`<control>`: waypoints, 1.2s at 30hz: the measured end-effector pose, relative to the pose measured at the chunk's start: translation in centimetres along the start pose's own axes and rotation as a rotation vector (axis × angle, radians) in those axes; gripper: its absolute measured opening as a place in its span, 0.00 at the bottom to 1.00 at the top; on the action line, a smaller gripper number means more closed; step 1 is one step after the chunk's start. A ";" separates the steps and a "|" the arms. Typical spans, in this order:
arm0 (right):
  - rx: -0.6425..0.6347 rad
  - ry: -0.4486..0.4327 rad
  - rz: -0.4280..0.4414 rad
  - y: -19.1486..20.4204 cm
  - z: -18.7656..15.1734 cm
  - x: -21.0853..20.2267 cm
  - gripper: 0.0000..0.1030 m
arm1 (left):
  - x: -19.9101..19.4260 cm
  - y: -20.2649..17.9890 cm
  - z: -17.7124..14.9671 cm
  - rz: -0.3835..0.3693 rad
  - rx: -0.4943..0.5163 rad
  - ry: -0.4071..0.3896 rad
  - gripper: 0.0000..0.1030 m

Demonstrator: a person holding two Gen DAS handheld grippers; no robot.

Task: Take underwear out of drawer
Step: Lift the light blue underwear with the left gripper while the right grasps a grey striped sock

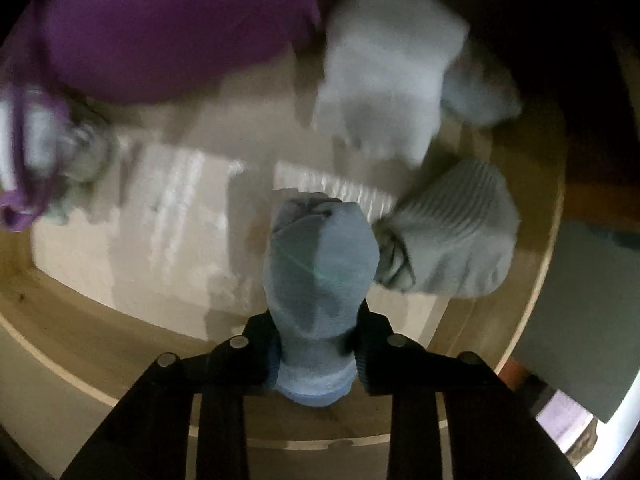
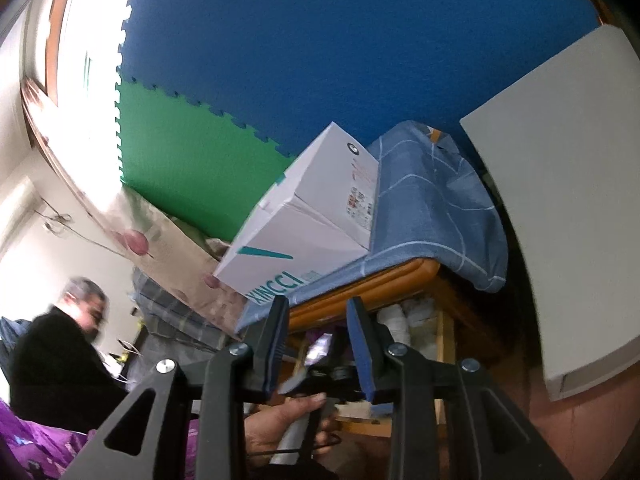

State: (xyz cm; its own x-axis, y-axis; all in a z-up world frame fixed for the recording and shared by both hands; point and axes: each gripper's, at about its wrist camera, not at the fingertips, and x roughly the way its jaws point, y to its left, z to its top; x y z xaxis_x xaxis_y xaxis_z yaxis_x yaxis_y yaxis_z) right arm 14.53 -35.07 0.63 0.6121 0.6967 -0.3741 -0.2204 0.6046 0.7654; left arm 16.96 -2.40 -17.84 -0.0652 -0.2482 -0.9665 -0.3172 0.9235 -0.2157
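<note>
In the left wrist view my left gripper (image 1: 316, 344) is shut on a rolled light-blue garment (image 1: 316, 264), held above the floor of the open wooden drawer (image 1: 132, 216). A grey ribbed roll (image 1: 452, 236) lies just right of it. A white folded piece (image 1: 384, 76) and a large purple garment (image 1: 172, 28) lie farther in, blurred. My right gripper (image 2: 318, 344) is open and empty, raised in front of the cabinet. The drawer opening (image 2: 404, 320) with pale rolled items shows beyond it.
The person's hand (image 2: 288, 420) holding the left gripper's handle shows under my right gripper. A white box (image 2: 304, 224) and blue checked cloth (image 2: 432, 200) sit on the cabinet top. A white panel (image 2: 568, 200) stands right. A person in black (image 2: 60, 360) is at the left.
</note>
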 end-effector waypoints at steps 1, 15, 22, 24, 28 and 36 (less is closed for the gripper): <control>-0.010 0.007 -0.013 0.1 -0.1 0.1 0.31 | -1.0 0.0 -0.5 -0.015 0.019 -0.054 0.26; -0.214 0.196 -0.162 3.1 -2.5 4.9 0.31 | -10.6 2.9 -6.5 -0.201 0.121 -0.271 0.26; -0.571 0.533 -0.274 6.7 -6.2 14.0 0.32 | -15.9 5.6 -9.3 -0.221 0.185 -0.380 0.27; -0.724 0.646 -0.330 7.1 -8.2 17.7 0.32 | -16.8 6.8 -9.7 -0.235 0.178 -0.392 0.27; -0.935 0.802 -0.448 5.4 -11.7 23.6 0.32 | -18.5 8.7 -10.9 -0.247 0.174 -0.424 0.27; -1.109 0.914 -0.604 0.9 -14.3 29.9 0.46 | -18.9 8.8 -12.5 -0.248 0.238 -0.447 0.28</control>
State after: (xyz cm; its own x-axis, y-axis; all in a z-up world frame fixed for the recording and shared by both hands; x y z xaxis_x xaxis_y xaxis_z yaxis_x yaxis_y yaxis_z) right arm 21.78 -8.20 -17.34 0.2516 -0.0060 -0.9678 -0.8033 0.5565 -0.2122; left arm 3.57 6.71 0.26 0.4075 -0.3664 -0.8365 -0.0466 0.9064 -0.4198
